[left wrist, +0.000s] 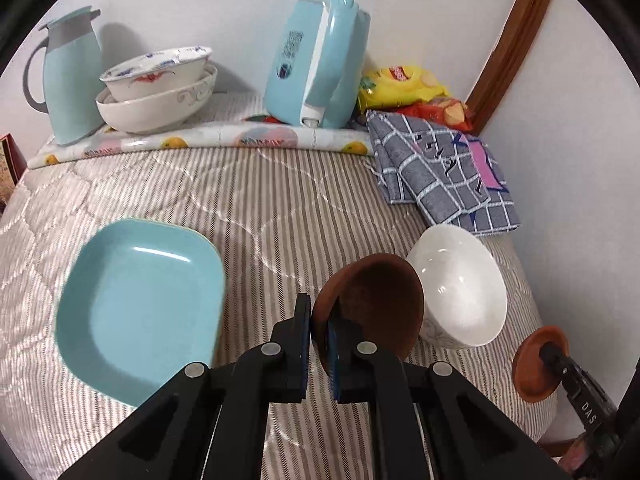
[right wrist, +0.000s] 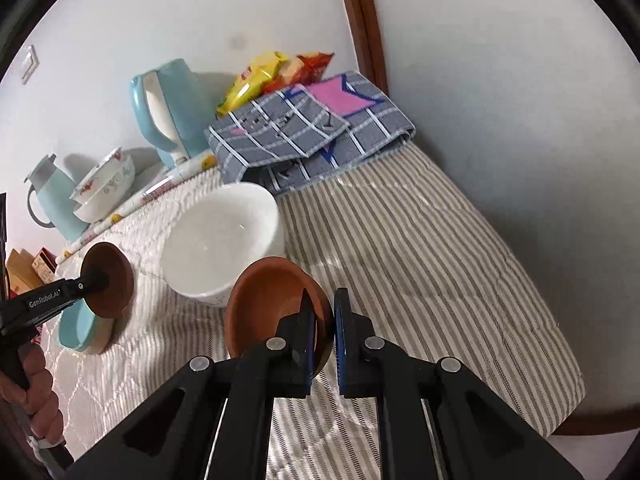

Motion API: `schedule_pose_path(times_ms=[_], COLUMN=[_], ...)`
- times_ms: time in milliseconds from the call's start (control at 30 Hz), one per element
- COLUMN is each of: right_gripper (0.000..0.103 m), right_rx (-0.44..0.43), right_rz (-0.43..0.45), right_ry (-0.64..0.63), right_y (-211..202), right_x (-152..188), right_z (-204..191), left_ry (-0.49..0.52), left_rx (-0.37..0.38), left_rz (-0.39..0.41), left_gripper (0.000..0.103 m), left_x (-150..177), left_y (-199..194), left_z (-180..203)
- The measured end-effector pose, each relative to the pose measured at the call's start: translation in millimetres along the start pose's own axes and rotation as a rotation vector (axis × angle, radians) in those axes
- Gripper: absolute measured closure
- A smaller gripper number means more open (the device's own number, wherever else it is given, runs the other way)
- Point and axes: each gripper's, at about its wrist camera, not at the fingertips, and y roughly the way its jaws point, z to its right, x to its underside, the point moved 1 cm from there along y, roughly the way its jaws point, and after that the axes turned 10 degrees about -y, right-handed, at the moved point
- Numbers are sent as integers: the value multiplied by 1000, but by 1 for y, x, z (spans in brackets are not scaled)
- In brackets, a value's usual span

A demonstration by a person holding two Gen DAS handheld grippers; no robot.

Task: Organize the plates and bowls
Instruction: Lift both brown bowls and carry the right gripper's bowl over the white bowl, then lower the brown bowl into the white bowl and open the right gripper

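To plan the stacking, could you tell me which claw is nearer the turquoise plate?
Left. The left claw hangs beside the turquoise plate; the right claw is past the white bowl.

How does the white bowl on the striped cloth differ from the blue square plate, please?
The white bowl is round and deep; the blue plate is squarish with rounded corners and shallow. The bowl is glossy white with a faint pattern on its outer wall; the plate is plain light blue. The bowl lies near the checked cloth, the plate further left. Both are empty and sit on the striped cloth.
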Motion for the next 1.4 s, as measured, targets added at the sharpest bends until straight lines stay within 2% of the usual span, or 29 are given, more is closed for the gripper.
schedule_pose_path(times_ms=[267,400,800,1400], right_gripper=[94,94,94,94], right_rx=[-1,4,-2,-29], right_rz=[61,64,-22,-137], right_ry=[-31,-47,-120,-136], right_y=[-10,-5,46,112], right_x=[-25,-38,-53,-58], right_z=[-20,-30,-61,-67], left_ry=[-12,-54,-108,-125], left_rx=[-10,-28,-26,-29], left_rz=[54,79,85,38], left_gripper=[95,95,95,95], left_x=[-13,-22,-36,-50], left_y=[-27,-33,-25,10], left_z=[-24,-41,-62,-67])
